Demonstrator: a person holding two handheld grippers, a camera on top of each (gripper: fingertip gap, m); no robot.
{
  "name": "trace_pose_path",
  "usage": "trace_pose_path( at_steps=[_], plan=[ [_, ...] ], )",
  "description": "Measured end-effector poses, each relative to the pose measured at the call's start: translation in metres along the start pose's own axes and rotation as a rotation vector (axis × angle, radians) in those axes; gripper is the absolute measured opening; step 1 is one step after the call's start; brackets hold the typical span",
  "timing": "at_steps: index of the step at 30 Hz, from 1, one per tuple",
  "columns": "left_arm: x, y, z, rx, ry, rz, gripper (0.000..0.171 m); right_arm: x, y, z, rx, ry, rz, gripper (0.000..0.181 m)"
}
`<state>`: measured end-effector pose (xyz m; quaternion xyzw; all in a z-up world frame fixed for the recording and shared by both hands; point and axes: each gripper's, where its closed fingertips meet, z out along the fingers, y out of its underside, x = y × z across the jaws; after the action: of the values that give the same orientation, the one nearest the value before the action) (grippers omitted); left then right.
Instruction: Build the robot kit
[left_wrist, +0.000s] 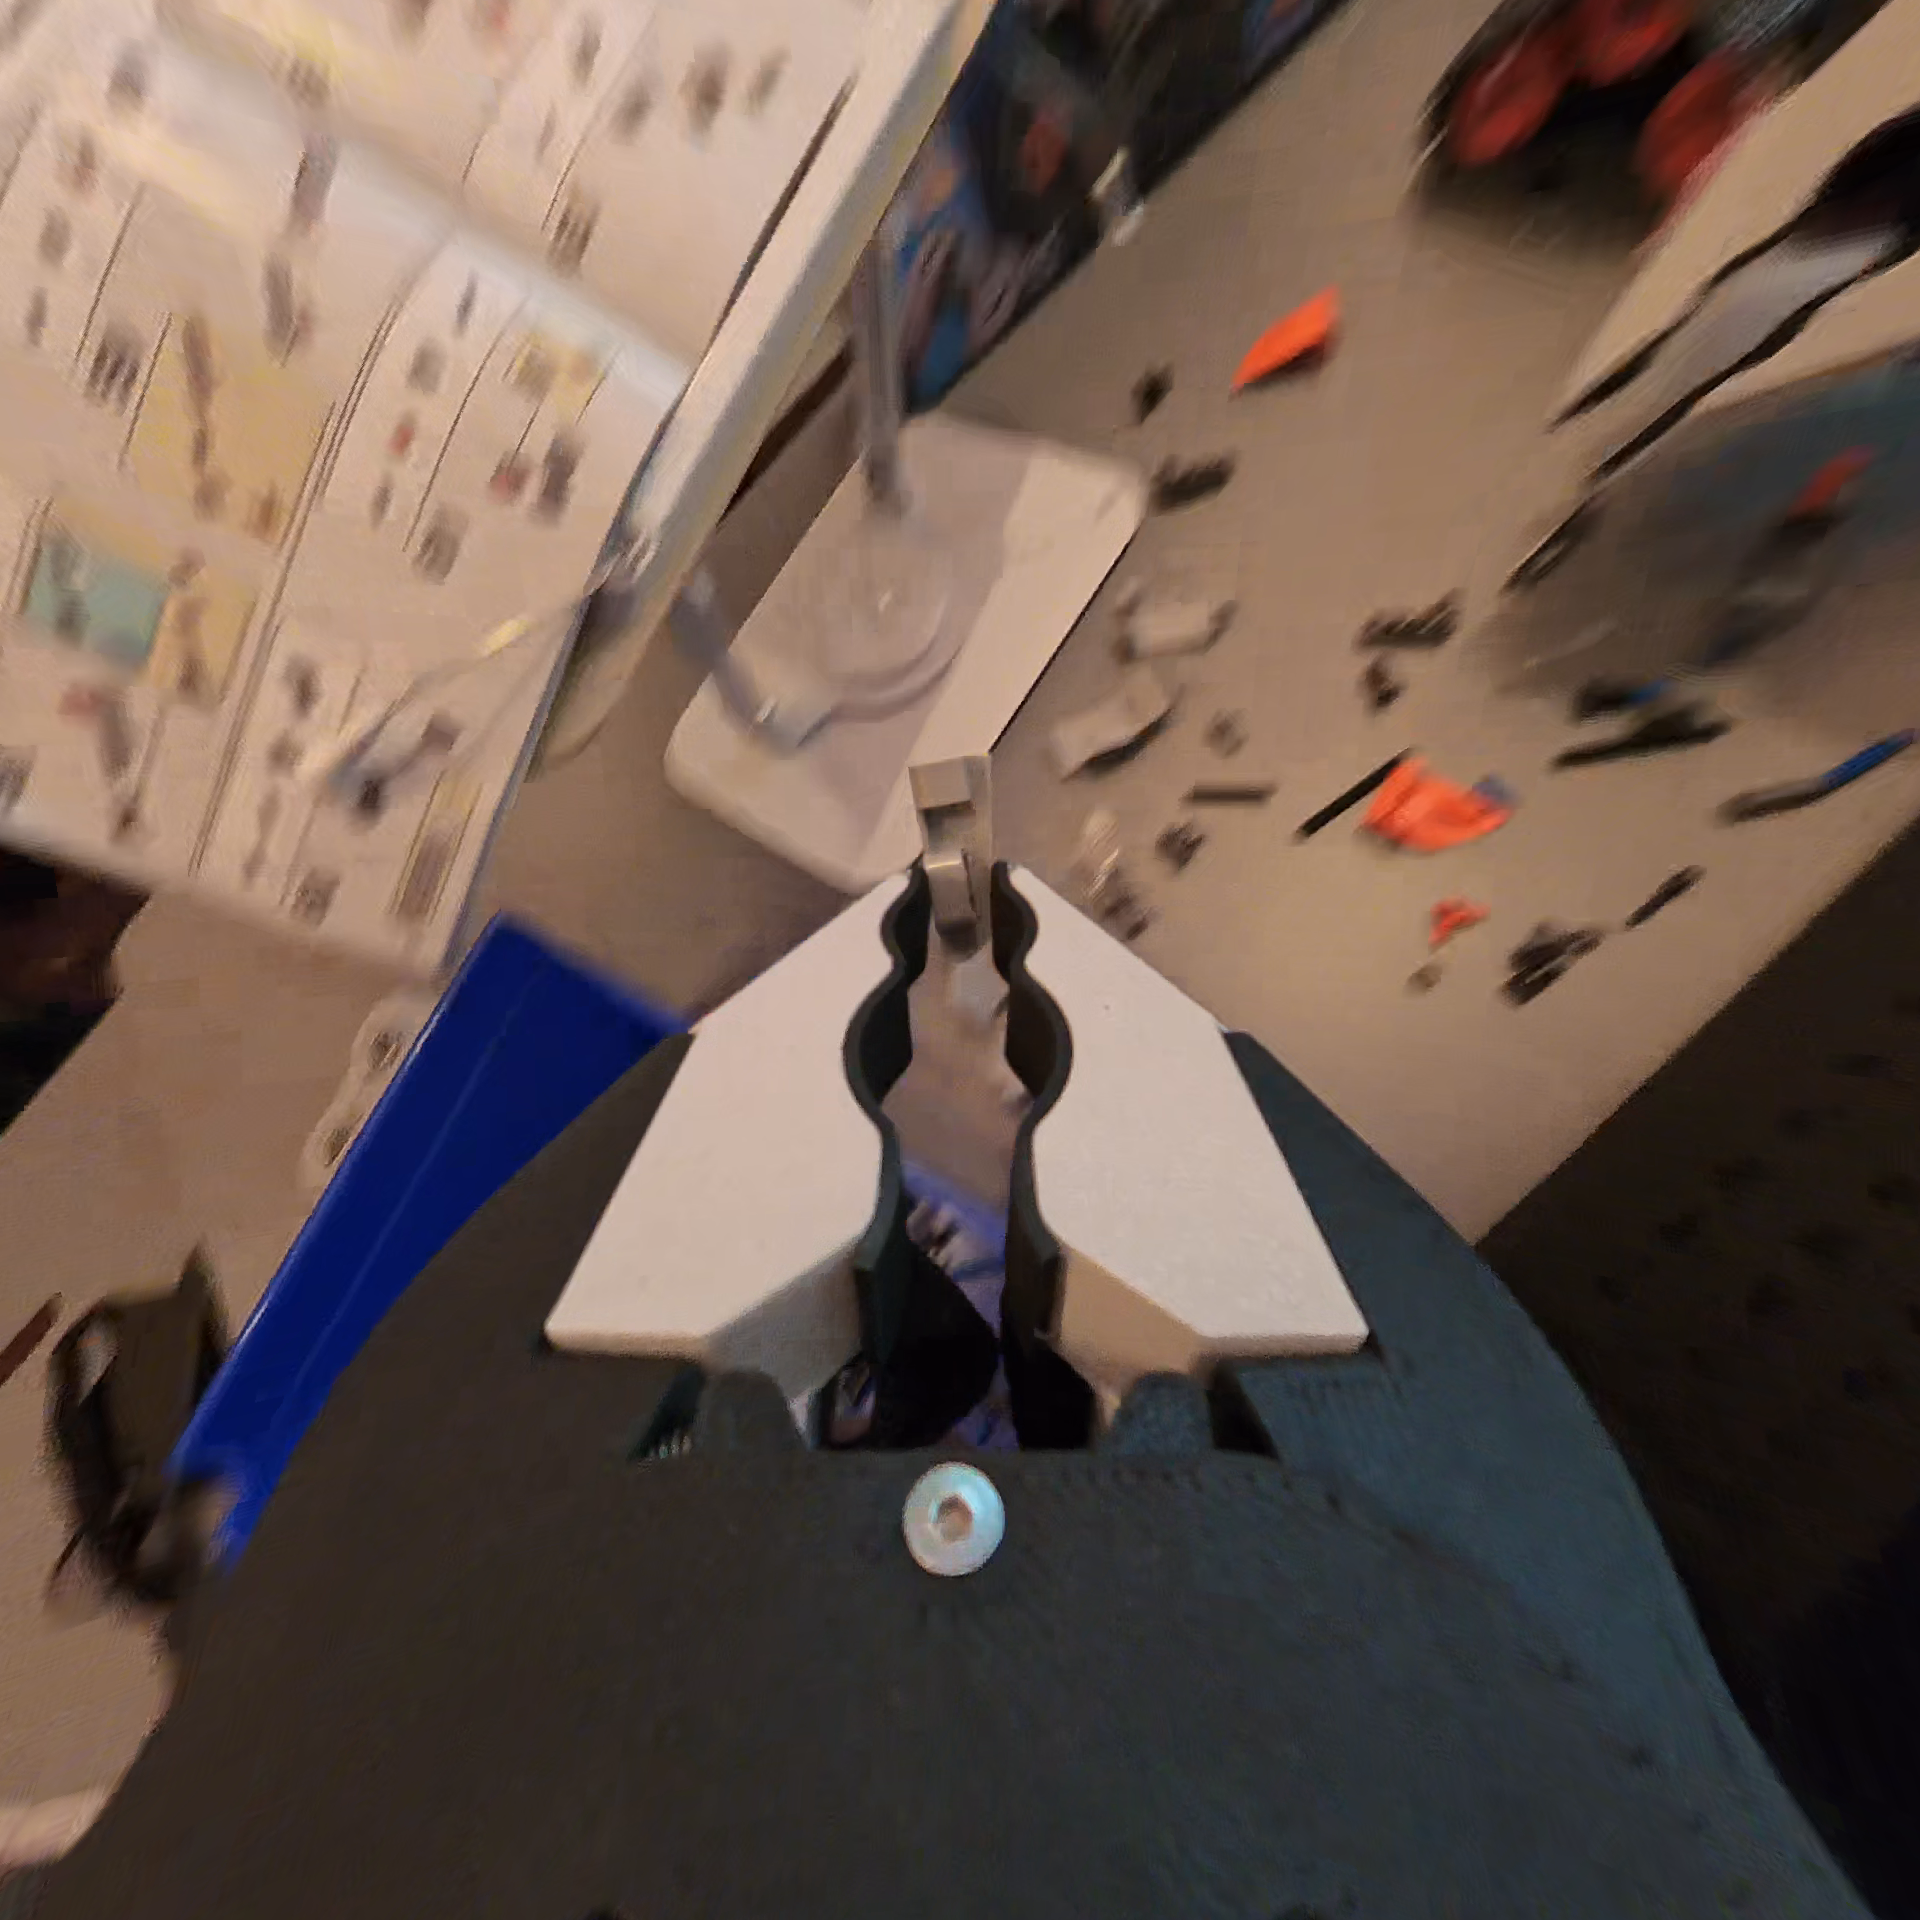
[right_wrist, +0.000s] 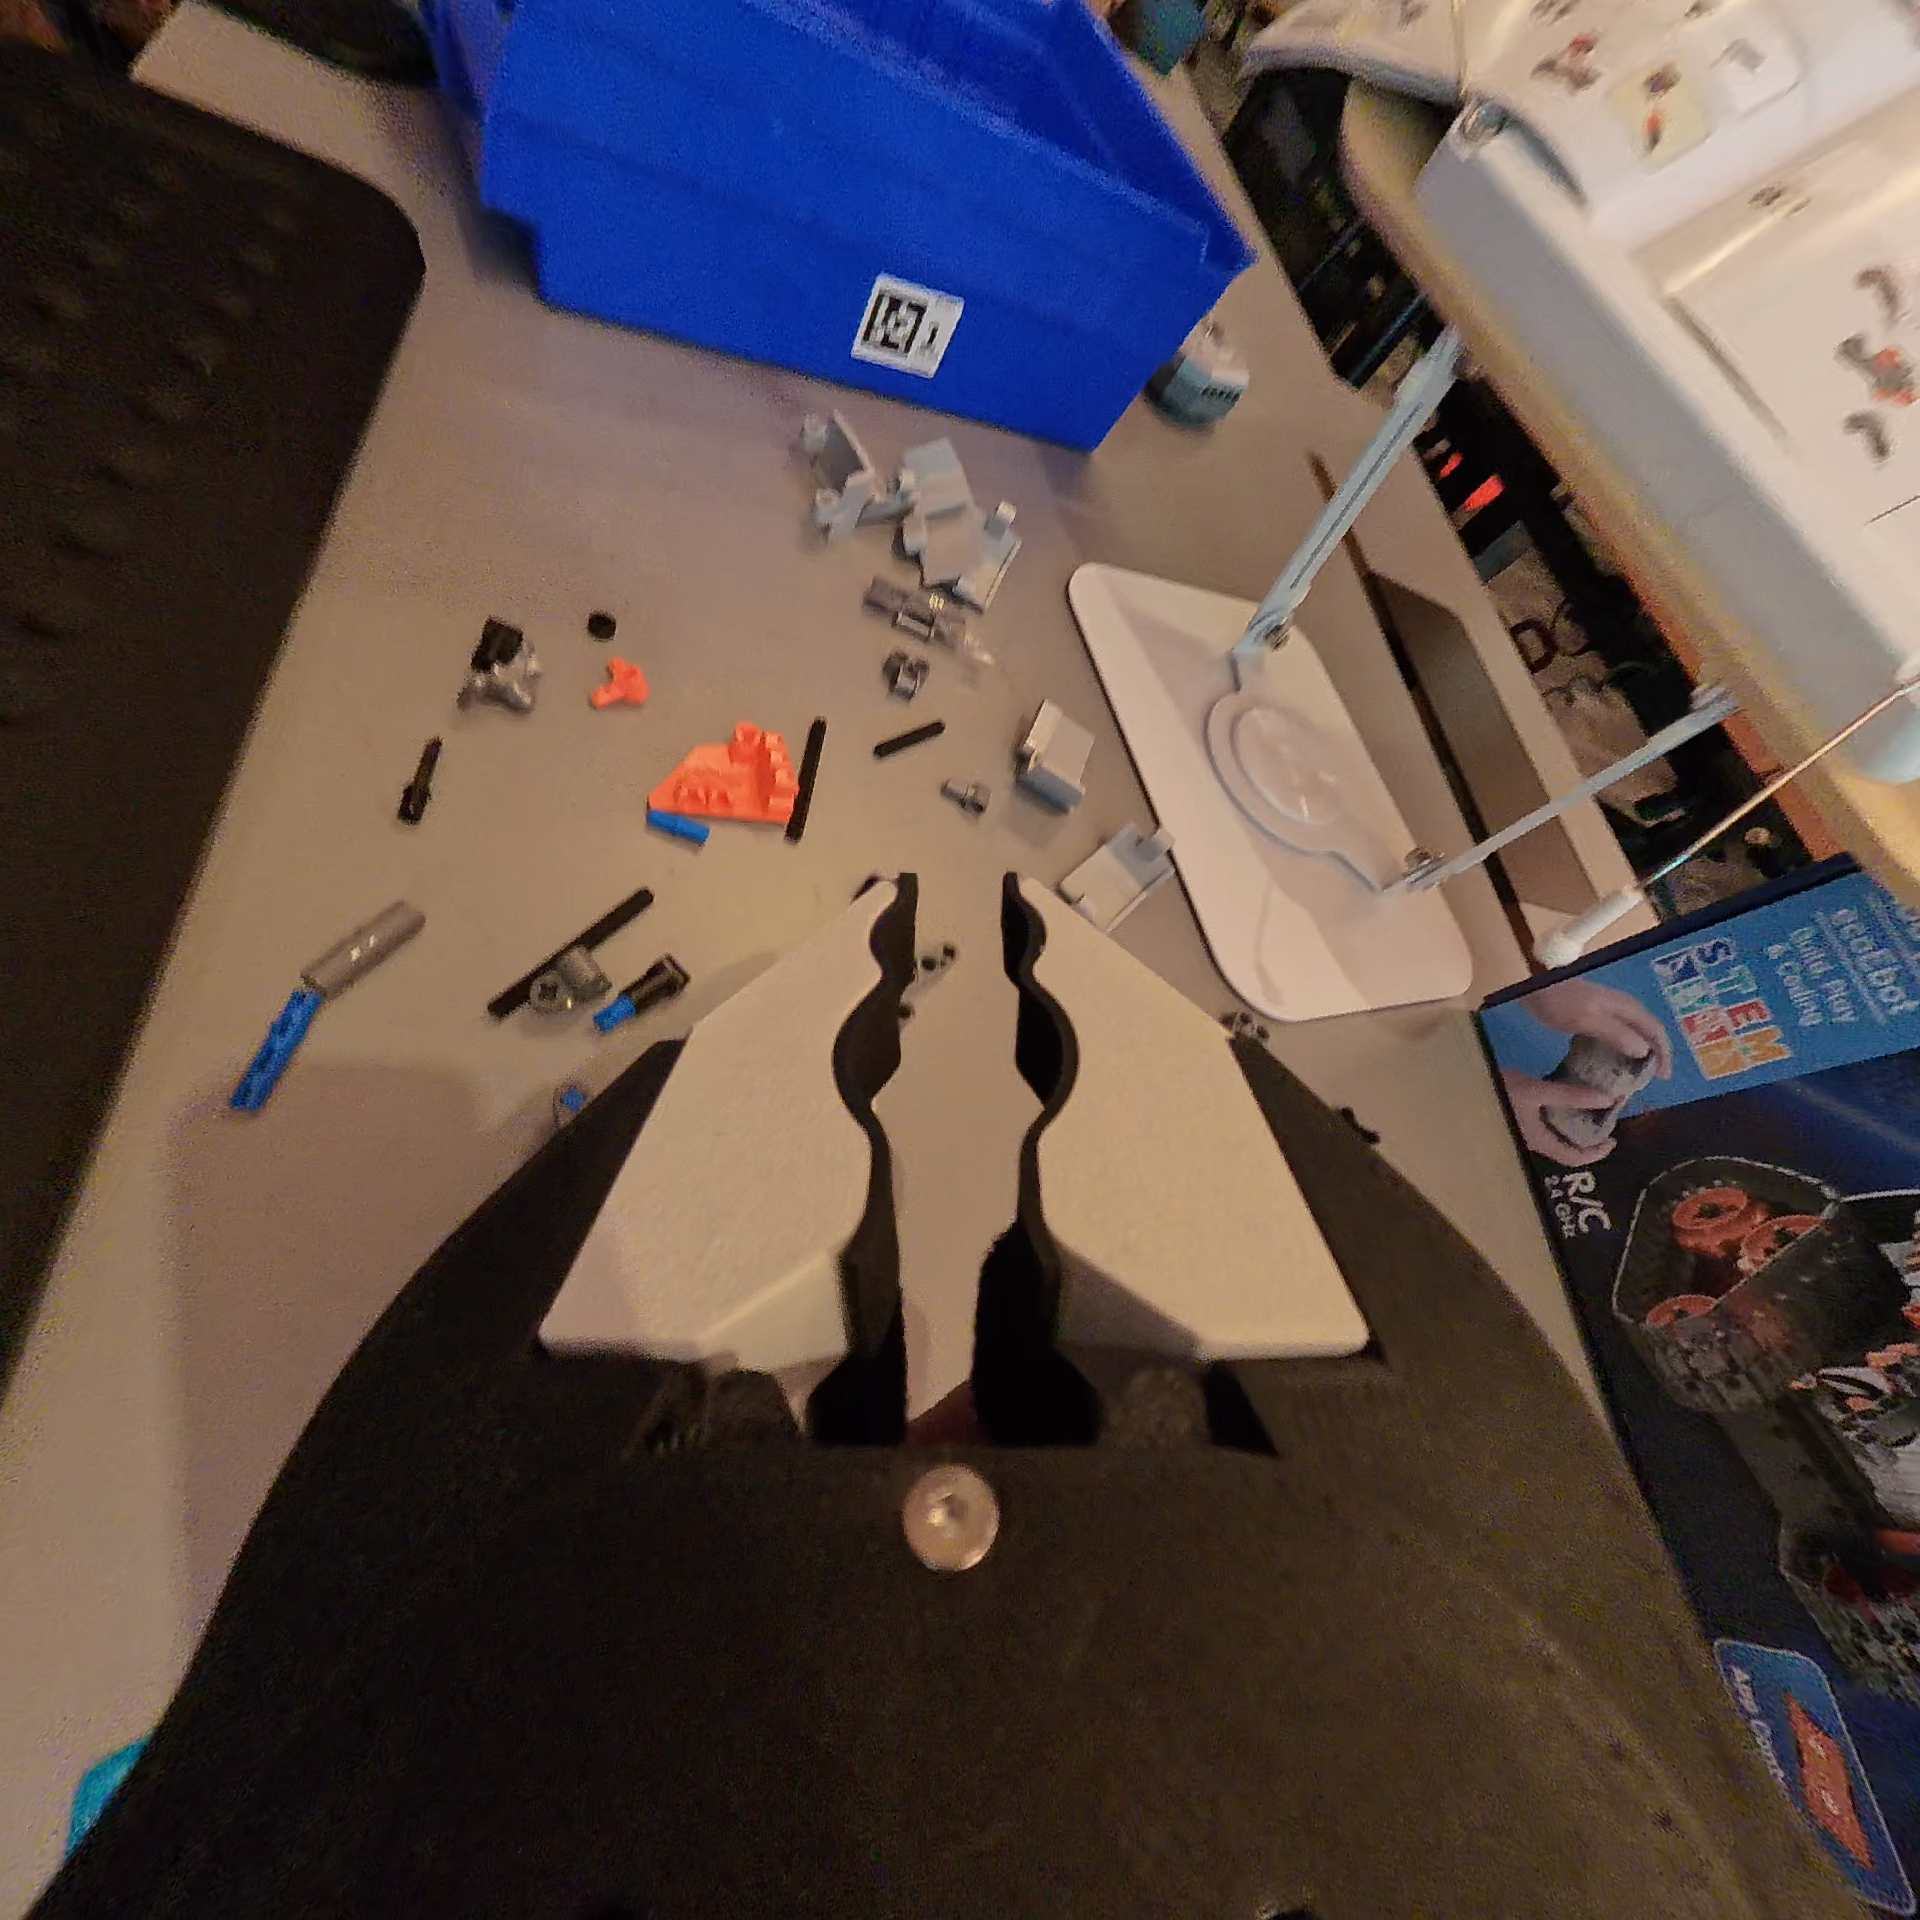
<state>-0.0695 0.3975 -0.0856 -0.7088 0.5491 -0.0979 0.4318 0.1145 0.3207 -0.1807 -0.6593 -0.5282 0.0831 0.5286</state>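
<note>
The left hand-held gripper (left_wrist: 954, 883) pinches a small grey plastic piece (left_wrist: 951, 831), light and rigid, by its lower end; the right hand-held gripper (right_wrist: 956, 894) hangs slightly open and empty over the desk (right_wrist: 520, 499).

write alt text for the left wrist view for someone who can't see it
The left claw is shut on a small grey building piece that sticks out past its tips. Behind it, heavily blurred, are a white stand base, a blue bin and scattered orange and black parts on a grey table.
</note>
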Motion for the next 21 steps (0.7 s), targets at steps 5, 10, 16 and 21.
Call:
trace_pose_path(
  at_steps=[5, 10, 16, 21],
  plan=[
    [0.080, -0.066, 0.035, 0.186, 0.177, 0.011, 0.011, 0.007, -0.034, -0.008, 0.120, 0.096, 0.013, 0.027],
    [0.116, -0.109, 0.070, 0.351, 0.261, -0.087, 0.011, 0.016, -0.050, -0.012, 0.195, 0.164, 0.082, 0.037],
    [0.132, -0.137, 0.097, 0.549, 0.383, -0.314, 0.011, 0.028, -0.053, -0.012, 0.238, 0.232, 0.183, 0.038],
    [0.133, -0.141, 0.103, 0.639, 0.379, -0.417, 0.010, 0.041, -0.052, -0.017, 0.246, 0.308, 0.252, 0.032]
  ],
)
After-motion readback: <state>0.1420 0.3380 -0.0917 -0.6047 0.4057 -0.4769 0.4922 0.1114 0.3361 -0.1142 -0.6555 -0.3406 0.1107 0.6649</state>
